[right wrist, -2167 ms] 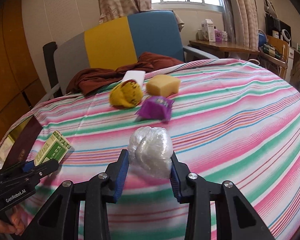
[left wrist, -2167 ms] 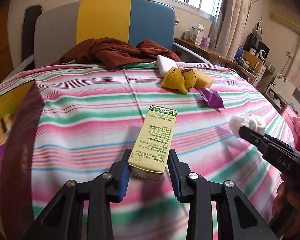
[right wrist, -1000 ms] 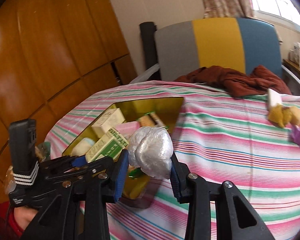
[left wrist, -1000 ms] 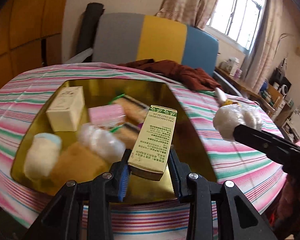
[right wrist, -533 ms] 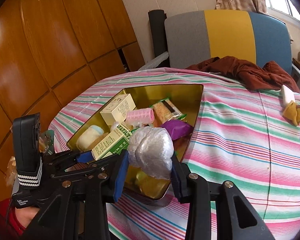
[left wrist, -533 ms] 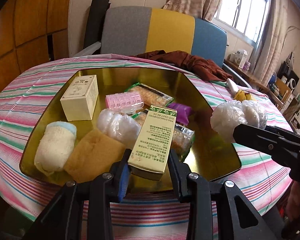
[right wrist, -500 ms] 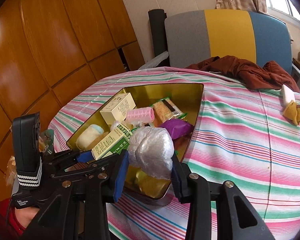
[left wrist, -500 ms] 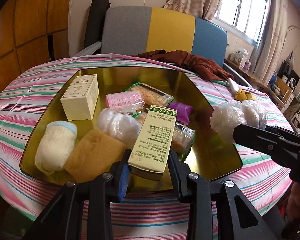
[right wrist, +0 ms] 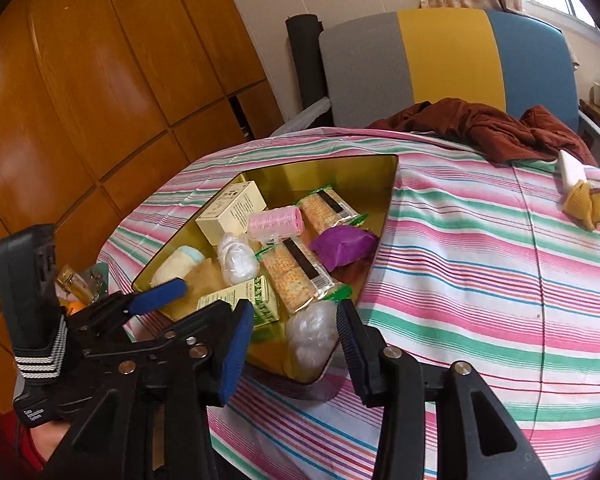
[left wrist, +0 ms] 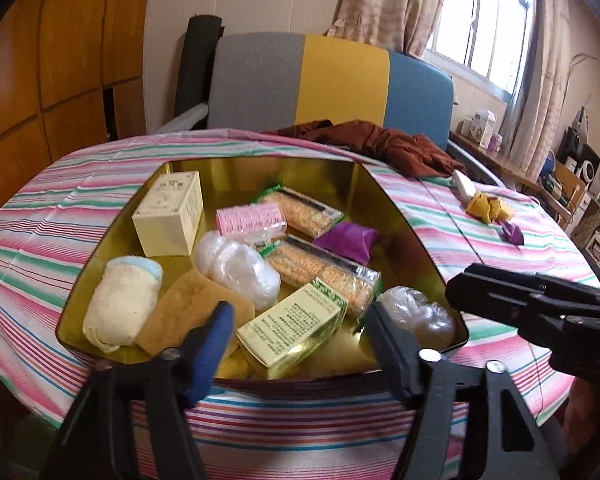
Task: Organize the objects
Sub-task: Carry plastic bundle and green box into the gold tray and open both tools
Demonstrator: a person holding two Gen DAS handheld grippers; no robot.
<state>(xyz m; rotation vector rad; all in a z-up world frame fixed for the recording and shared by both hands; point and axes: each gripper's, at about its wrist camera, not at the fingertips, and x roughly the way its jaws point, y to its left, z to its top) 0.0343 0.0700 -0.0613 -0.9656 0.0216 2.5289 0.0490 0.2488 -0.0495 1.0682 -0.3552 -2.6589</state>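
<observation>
A gold tin tray (left wrist: 410, 228) (right wrist: 324, 172) sits on the striped tablecloth. The green-and-yellow box (left wrist: 296, 326) (right wrist: 256, 300) lies tilted at the tray's near edge. My left gripper (left wrist: 298, 316) hovers over it, jaws opening, pads clear of the box. The clear plastic bundle (left wrist: 418, 312) (right wrist: 312, 336) rests in the tray's near right corner. My right gripper (right wrist: 294, 316) stands over it, jaws opening, and neither pad presses on the bundle. Each gripper shows at the edge of the other's view: the right gripper (left wrist: 460, 286), the left gripper (right wrist: 180, 300).
The tray also holds a cream box (left wrist: 168, 214), a pink roller (left wrist: 250, 220), two cracker packs (left wrist: 324, 268), a purple pouch (left wrist: 348, 240), another plastic bundle (left wrist: 236, 266), a towel roll (left wrist: 120, 304) and a tan cloth (left wrist: 188, 312). Yellow and purple items (left wrist: 486, 206) lie far right; a brown cloth (right wrist: 484, 128) lies by the chair.
Both grippers have opened. The box dropped from the left jaws and the plastic bundle from the right jaws; both now lie in the tray.
</observation>
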